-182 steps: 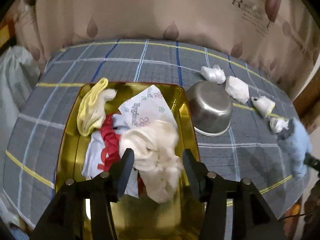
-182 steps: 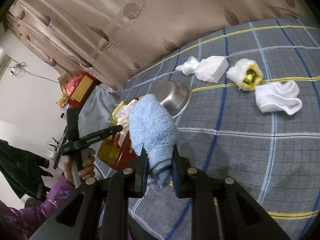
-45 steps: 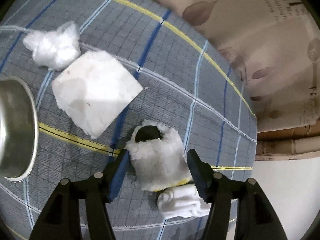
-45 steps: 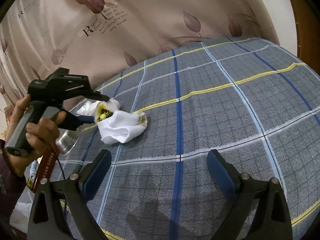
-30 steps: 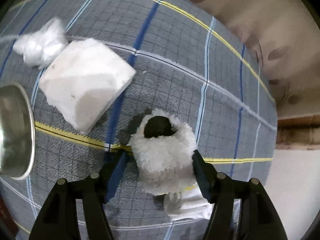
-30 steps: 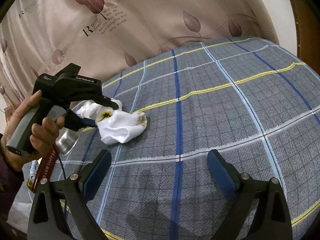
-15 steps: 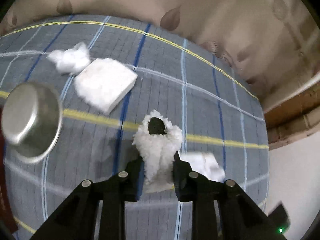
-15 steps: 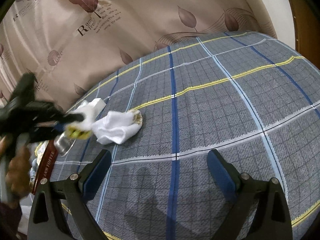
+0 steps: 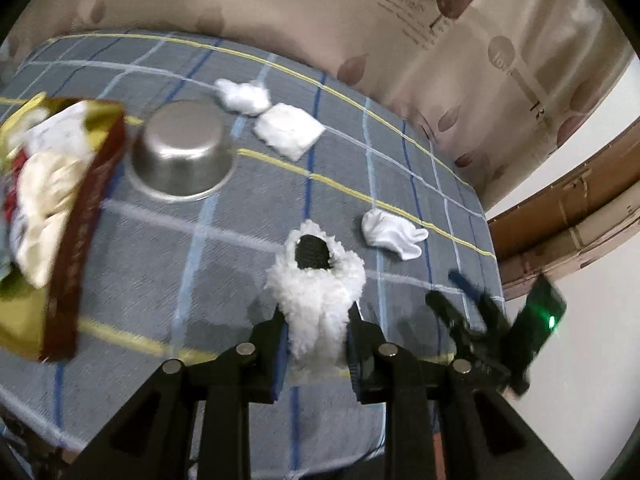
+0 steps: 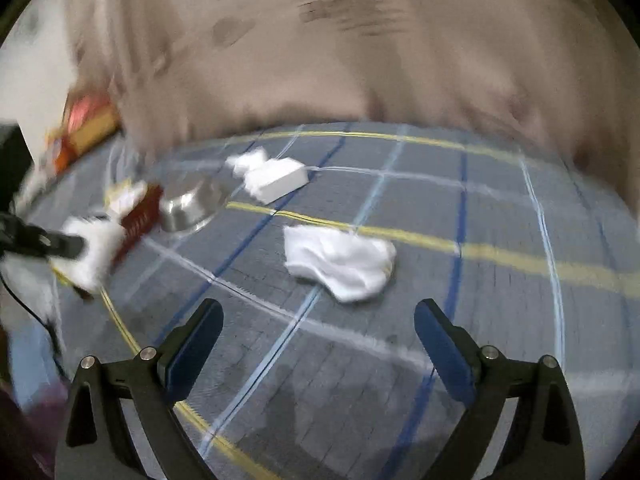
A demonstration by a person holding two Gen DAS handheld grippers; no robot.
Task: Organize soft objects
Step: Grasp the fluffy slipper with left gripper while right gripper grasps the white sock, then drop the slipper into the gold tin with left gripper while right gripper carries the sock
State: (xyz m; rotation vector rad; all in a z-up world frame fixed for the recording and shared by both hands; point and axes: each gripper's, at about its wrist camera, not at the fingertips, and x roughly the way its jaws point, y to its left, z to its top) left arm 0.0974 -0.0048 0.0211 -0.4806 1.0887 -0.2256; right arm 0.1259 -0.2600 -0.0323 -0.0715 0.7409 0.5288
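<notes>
A fluffy white toy (image 9: 316,300) with a dark round opening at its top is clamped between the two fingers of the left gripper (image 9: 316,332), at the lower centre of the left wrist view. The fingers are closed onto its lower part, and the toy is held above the checked cloth (image 9: 200,260). In the right wrist view the same toy (image 10: 94,252) is seen blurred at the left edge of the frame.

A crumpled white sock (image 9: 390,234) lies on the cloth to the upper right of the toy, apart from it. In the right wrist view the sock (image 10: 340,260) is located at the centre of the frame, just beyond the right gripper (image 10: 318,340). The fingers of the right gripper are spread wide and nothing is held between them.

A flat white pad (image 9: 290,130) and a white wad (image 9: 244,96) are placed side by side at the upper centre of the left wrist view. An upturned metal bowl (image 9: 182,156) stands to the left of the pad. A gold tray (image 9: 60,240) with red sides is seen at the left edge of the frame; cream, red and yellow cloths (image 9: 40,184) lie heaped inside it. The tray is blurred.

A curtain (image 9: 320,12) with a leaf print fills the top of both views.
</notes>
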